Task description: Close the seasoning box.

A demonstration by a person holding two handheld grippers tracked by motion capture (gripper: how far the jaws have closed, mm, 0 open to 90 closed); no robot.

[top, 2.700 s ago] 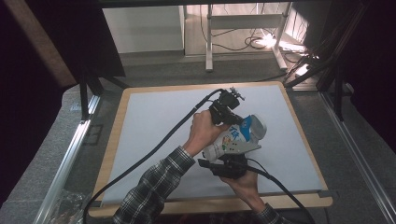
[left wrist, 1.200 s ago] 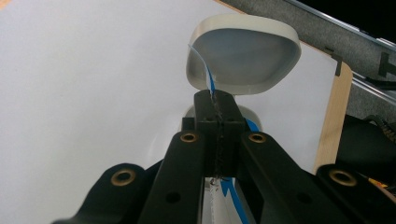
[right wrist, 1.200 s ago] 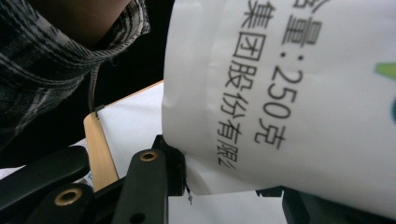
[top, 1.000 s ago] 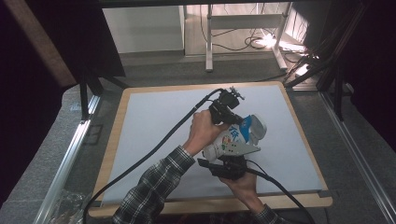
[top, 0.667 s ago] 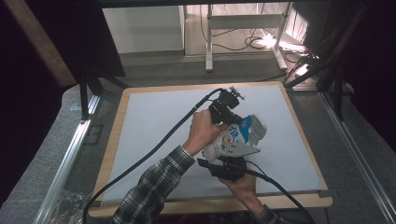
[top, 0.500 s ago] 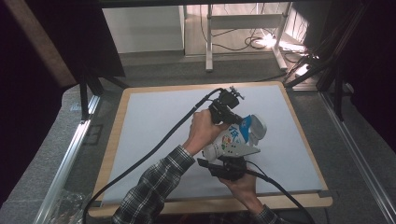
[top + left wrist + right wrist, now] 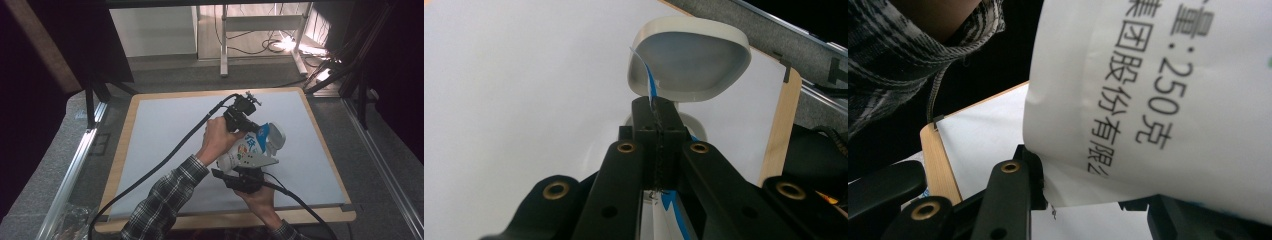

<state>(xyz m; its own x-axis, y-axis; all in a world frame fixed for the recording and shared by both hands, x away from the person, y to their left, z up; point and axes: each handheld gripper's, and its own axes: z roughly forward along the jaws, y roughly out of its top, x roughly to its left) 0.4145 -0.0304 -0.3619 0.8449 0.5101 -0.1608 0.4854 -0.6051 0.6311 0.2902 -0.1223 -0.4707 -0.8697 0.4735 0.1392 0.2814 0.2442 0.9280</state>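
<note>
Currently the work in hand is opening a white pouch point(image 7: 250, 150), a soft printed bag with blue and green markings, held above the middle-right part of the bench point(image 7: 165, 130) between the two hand-held tools.

Left tongs point(image 7: 657, 107): closed. In the left gripper view the two black jaws are pressed together on a thin blue-and-white strip point(image 7: 650, 82) of the pouch, apparently a tear strip or the edge of its top. Just beyond the jaws sits the pouch's wide, rounded white end point(image 7: 689, 62), seen from below. In the high view the left tongs point(image 7: 248, 125) sit at the far end of the pouch.

Right tongs point(image 7: 1093, 197): gripping the lower edge of the pouch point(image 7: 1158, 100). In the right gripper view the white printed wall of the pouch hangs down between the jaws, which stand on either side of it; how hard they clamp cannot be read exactly. In the high view the right tongs point(image 7: 245, 172) hold the near end of the pouch.

Progress, as a judgement:
1. Done: the pouch is lifted off the bench and secured at both ends.
2. Done: the strip is pinched.
3. Left: pull the strip along the top until the pouch opens. Whether any tearing has begun cannot be told.

A plaid sleeve point(image 7: 165, 200) reaches in from the near edge.
</note>
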